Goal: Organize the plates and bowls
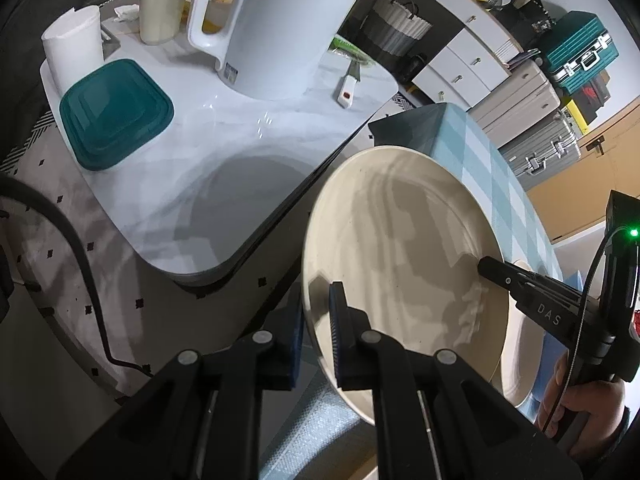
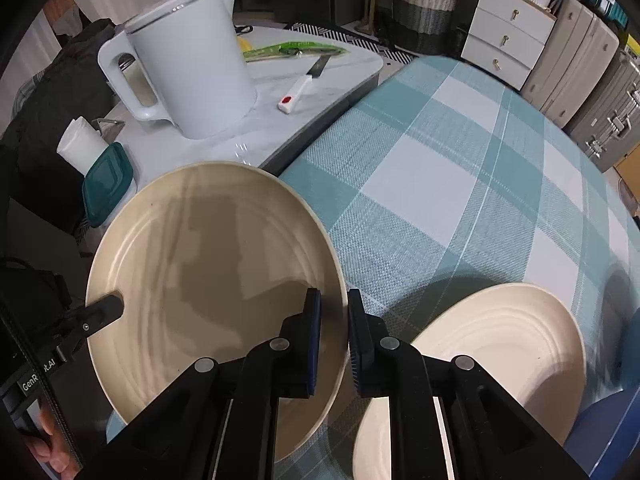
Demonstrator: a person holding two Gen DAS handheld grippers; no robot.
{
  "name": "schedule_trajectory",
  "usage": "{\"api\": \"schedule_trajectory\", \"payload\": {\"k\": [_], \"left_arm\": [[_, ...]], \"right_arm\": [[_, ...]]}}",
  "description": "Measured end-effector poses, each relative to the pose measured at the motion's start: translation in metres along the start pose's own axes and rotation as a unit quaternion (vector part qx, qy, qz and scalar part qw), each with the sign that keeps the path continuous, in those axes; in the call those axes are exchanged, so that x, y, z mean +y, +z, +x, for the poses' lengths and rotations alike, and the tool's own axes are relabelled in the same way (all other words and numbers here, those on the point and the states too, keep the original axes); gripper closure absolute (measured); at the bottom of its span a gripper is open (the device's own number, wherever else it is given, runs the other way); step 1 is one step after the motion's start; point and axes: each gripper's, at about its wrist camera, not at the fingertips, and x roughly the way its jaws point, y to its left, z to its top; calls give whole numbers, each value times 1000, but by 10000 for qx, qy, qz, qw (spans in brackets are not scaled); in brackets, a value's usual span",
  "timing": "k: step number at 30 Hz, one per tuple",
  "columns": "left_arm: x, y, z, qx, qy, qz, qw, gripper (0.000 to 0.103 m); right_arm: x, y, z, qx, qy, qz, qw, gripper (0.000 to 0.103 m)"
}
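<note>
A large cream plate (image 1: 400, 248) (image 2: 208, 264) is held in the air over the left edge of the checked table. My left gripper (image 1: 318, 332) is shut on the plate's left rim. My right gripper (image 2: 334, 340) is shut on its right rim; it shows in the left wrist view (image 1: 496, 272) too. The left gripper's finger shows in the right wrist view (image 2: 102, 310) at the opposite rim. A second cream plate (image 2: 492, 360) lies flat on the tablecloth to the right, partly under my right gripper. It also shows behind the held plate in the left wrist view (image 1: 520, 360).
A blue-and-white checked tablecloth (image 2: 460, 168) covers the table. A white marble side table (image 1: 224, 128) beside it carries a white kettle (image 2: 188, 64), a teal lidded container (image 1: 116, 112), a paper roll (image 1: 74, 48), a knife (image 2: 304, 84). Drawers and suitcases stand behind.
</note>
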Motion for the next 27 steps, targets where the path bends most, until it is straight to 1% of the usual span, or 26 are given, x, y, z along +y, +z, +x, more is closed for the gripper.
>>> {"api": "schedule_trajectory", "payload": {"k": [4,12,17,23,27], "left_arm": [[0,0,-7,-37,-110,2,9999,94],[-14,-5,-16,-6,-124,239,9996,94],[-20,-9,-29,-46,-183,301,9994,94],[-23,-17,-45,-95,-239,400,9989,94],[-22,-30,-50,-75,-300,426,9986,94]], "right_arm": [[-2,-3,-8,-20,11,2,10000,91],[-12,-18,-21,5,-17,168,9999,91],[-14,-30,-34,-29,5,263,9996,91],[-10,-49,-53,-90,-48,316,9994,91],[-10,-70,-64,-65,-82,435,9990,91]]}}
